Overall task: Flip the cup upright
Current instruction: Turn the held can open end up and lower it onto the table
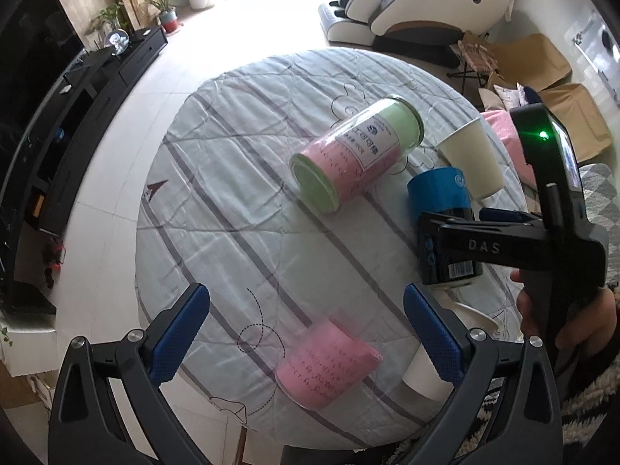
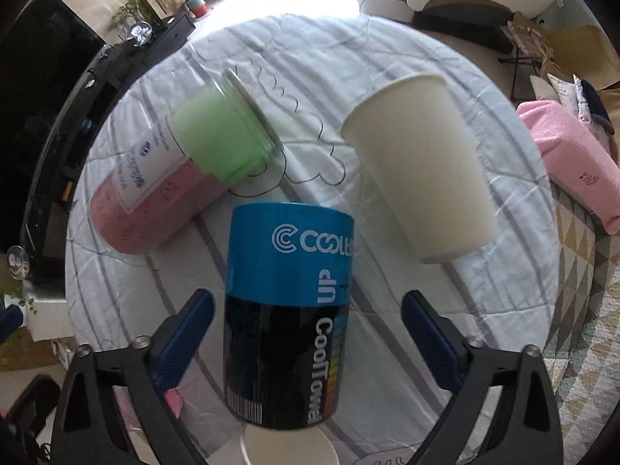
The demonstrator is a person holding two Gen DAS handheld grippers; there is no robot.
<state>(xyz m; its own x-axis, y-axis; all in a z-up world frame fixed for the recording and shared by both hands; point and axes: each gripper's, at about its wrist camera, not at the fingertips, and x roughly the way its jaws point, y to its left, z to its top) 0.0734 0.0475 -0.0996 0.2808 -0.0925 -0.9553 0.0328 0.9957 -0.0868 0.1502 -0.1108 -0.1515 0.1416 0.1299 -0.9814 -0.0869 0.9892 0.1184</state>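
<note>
A cream paper cup [image 2: 420, 166] stands upside down on the round table, base up; it also shows in the left wrist view [image 1: 471, 159]. A second pale cup [image 1: 438, 364] lies low near the table's front edge, partly hidden behind my left finger. Its rim [image 2: 288, 445] shows at the bottom of the right wrist view. A blue and black can [image 2: 286, 310] stands between my right gripper's fingers without touching them. My right gripper [image 2: 308, 343] is open; it also shows in the left wrist view [image 1: 457, 240]. My left gripper [image 1: 306, 333] is open and empty above a clear pink-lined cup [image 1: 329, 364].
A clear jar with green lid and pink filling [image 1: 356, 155] lies on its side mid-table. The table wears a striped grey cloth [image 1: 232, 213]. A black TV bench [image 1: 77, 116] is on the left, a massage chair [image 1: 418, 4] behind, a pink cushion [image 2: 573, 162] on the right.
</note>
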